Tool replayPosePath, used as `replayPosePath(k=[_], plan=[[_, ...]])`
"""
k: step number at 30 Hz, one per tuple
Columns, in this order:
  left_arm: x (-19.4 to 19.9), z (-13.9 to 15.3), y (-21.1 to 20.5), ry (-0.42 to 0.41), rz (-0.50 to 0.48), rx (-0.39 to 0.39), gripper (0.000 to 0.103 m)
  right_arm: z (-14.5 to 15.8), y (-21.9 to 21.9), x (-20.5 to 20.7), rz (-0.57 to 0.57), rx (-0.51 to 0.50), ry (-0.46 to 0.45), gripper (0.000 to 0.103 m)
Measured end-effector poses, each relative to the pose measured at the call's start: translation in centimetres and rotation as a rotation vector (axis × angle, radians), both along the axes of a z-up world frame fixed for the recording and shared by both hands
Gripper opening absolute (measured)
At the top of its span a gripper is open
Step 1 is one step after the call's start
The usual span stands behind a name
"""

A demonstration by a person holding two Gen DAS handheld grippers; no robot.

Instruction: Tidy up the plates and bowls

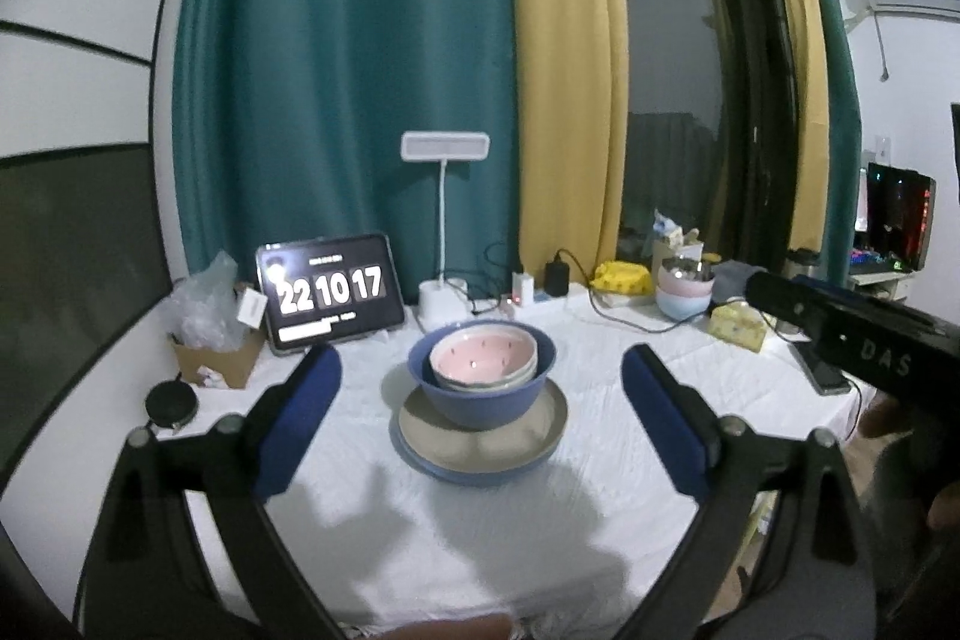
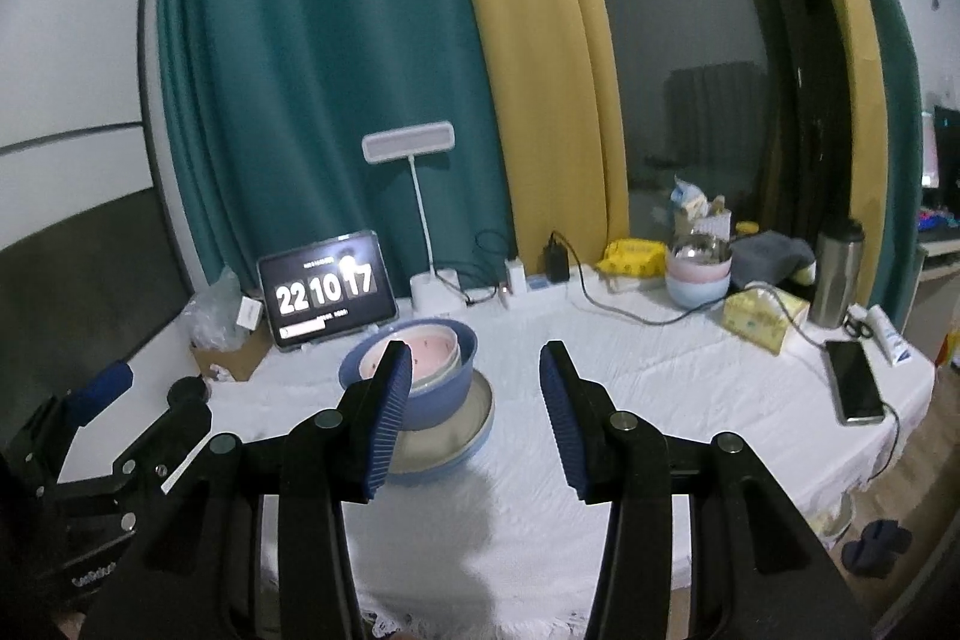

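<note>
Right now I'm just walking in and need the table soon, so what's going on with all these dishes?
A person is tidying dishes with handheld tongs, one in each hand. The left tongs and right tongs are both open and hold nothing. The stack sits mid-table on the white cloth: a pink bowl nested with other bowls inside a blue bowl, on a beige plate over a blue plate. Two more bowls sit stacked at the back right.

The tablet (image 1: 331, 293) reads "22 10 17"; the right gripper (image 1: 864, 340) body reads "DAS".
</note>
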State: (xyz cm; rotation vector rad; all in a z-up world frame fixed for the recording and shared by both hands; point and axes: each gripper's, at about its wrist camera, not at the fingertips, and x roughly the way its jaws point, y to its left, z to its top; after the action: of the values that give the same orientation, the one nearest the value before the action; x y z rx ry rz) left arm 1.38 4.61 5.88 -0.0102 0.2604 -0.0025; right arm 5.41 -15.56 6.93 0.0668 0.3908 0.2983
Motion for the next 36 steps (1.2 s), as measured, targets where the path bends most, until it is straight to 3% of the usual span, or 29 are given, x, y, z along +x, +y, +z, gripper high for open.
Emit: replayPosePath(k=[11, 13, 15, 36], plan=[[-2.4, 2.1, 0.2, -0.069, 0.023, -0.009, 0.096, 2.2, -0.4, -3.4, -0.04, -0.05, -0.093, 0.05], [-2.4, 2.1, 0.2, -0.073, 0.027, -0.004, 0.096, 2.2, -0.2, -3.7, -0.037, -0.059, -0.101, 0.059], [-2.4, 2.0, 0.1, -0.073, 0.03, 0.0, 0.096, 2.2, -0.1, -3.7, -0.028, -0.058, -0.103, 0.062], [-2.1, 1.6, 0.3, -0.059, 0.035, -0.006, 0.096, 2.1, 0.1, -3.7, -0.024, -0.061, -0.102, 0.062]])
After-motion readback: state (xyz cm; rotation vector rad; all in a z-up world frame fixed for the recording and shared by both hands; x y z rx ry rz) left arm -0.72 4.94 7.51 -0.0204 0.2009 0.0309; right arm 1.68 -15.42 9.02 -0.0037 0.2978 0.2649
